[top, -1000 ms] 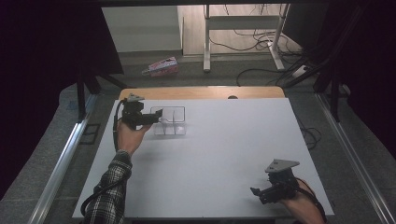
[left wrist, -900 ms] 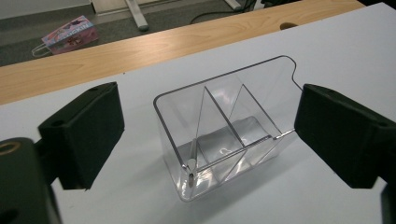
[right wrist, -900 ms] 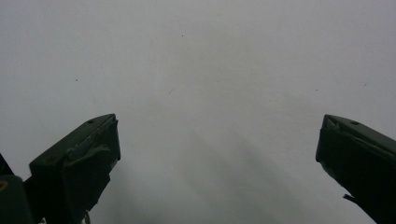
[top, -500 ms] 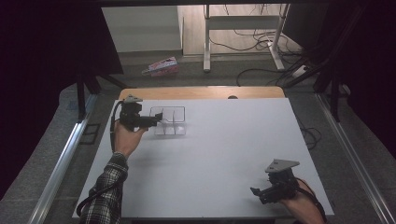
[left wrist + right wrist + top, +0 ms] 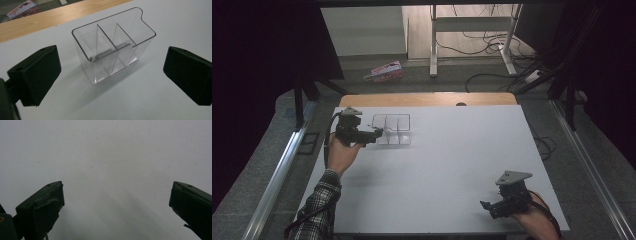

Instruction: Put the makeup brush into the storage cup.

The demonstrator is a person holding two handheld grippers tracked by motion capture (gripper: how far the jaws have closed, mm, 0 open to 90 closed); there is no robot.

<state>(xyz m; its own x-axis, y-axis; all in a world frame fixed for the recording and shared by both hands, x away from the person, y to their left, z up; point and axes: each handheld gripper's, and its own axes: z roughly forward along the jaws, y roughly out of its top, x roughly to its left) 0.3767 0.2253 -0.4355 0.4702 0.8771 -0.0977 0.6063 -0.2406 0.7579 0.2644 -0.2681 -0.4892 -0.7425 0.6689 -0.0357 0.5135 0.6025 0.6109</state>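
A clear plastic box [image 5: 393, 130] with three compartments stands on the white table [image 5: 452, 160] at the far left. In the left gripper view the box [image 5: 112, 42] is upright, and a small grey rod [image 5: 107, 52] shows through its walls. My left gripper [image 5: 379, 132] points at the box's left end; its jaws have just been opening and stand wide open [image 5: 111, 65], apart from the box, which lies ahead between them. My right gripper [image 5: 486, 206] rests near the front right edge, open [image 5: 117, 192] over bare table.
A wooden strip [image 5: 427, 99] runs along the table's far edge. On the floor beyond lie a pink packet [image 5: 384, 71], white desk legs [image 5: 432, 45] and cables [image 5: 492, 80]. Metal rails [image 5: 277, 170] flank the table.
The left gripper has eased slightly back from the box towards the near side. The right hand has kept still.
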